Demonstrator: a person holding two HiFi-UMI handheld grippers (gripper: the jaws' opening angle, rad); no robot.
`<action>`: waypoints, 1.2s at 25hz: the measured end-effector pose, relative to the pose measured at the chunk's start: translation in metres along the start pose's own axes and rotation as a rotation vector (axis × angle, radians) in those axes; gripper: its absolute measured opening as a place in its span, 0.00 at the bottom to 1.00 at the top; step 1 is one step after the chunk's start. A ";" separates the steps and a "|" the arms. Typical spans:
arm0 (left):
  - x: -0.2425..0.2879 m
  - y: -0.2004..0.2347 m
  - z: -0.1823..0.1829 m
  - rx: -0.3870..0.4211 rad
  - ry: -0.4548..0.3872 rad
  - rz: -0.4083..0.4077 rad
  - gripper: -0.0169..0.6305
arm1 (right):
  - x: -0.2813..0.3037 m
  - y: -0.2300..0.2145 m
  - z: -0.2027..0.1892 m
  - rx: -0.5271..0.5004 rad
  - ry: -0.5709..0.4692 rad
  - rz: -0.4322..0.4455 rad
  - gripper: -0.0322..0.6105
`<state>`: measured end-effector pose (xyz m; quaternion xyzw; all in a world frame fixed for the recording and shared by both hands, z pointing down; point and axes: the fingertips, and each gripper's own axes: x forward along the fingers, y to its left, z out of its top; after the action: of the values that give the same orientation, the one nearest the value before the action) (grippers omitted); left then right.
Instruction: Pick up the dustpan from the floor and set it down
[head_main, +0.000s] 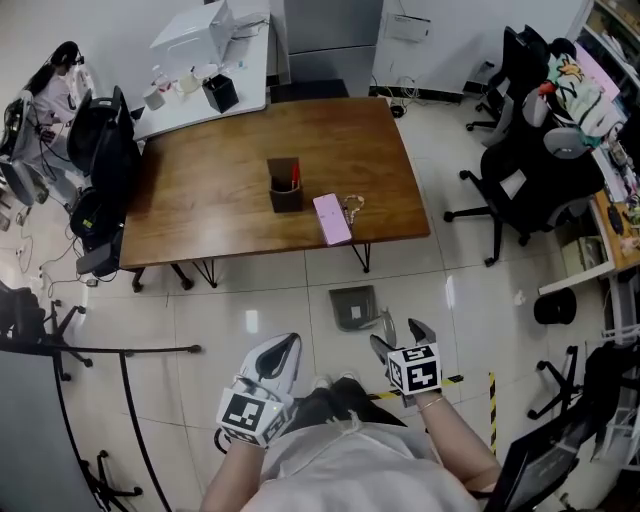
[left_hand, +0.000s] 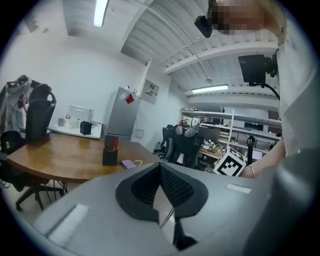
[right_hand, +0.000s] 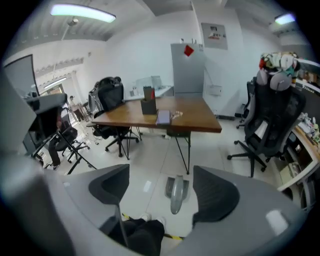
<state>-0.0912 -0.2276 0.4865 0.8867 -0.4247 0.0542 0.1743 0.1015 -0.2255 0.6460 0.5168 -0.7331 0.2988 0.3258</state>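
Observation:
A grey dustpan (head_main: 355, 307) lies on the white tiled floor just in front of the wooden table, handle toward me. The right gripper view shows the dustpan (right_hand: 176, 192) on the floor beyond the jaws, in line with the gap between them. My right gripper (head_main: 400, 338) hovers above and slightly right of it, tilted down, its jaws open and empty (right_hand: 162, 189). My left gripper (head_main: 285, 348) is held to the left of the dustpan, pointing nearly level toward the table, its jaws shut (left_hand: 160, 176) with nothing between them.
The wooden table (head_main: 220, 190) carries a dark pen holder (head_main: 285, 185) and a pink notebook (head_main: 332, 218); its thin black legs (head_main: 362, 258) stand just behind the dustpan. Black office chairs (head_main: 530, 175) stand right and left. Yellow-black tape (head_main: 455, 381) crosses the floor near my shoes (head_main: 335, 383).

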 end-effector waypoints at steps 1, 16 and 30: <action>0.006 0.005 -0.004 -0.006 0.007 0.005 0.05 | 0.017 -0.007 -0.010 0.008 0.057 0.001 0.65; 0.053 0.040 -0.113 -0.023 0.055 0.024 0.05 | 0.172 -0.048 -0.115 0.128 0.405 0.008 0.21; 0.018 0.020 -0.056 -0.034 0.069 -0.006 0.05 | 0.088 -0.021 -0.070 0.180 0.371 0.068 0.06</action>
<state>-0.0924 -0.2325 0.5487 0.8825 -0.4168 0.0771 0.2039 0.1114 -0.2268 0.7602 0.4550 -0.6478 0.4638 0.3977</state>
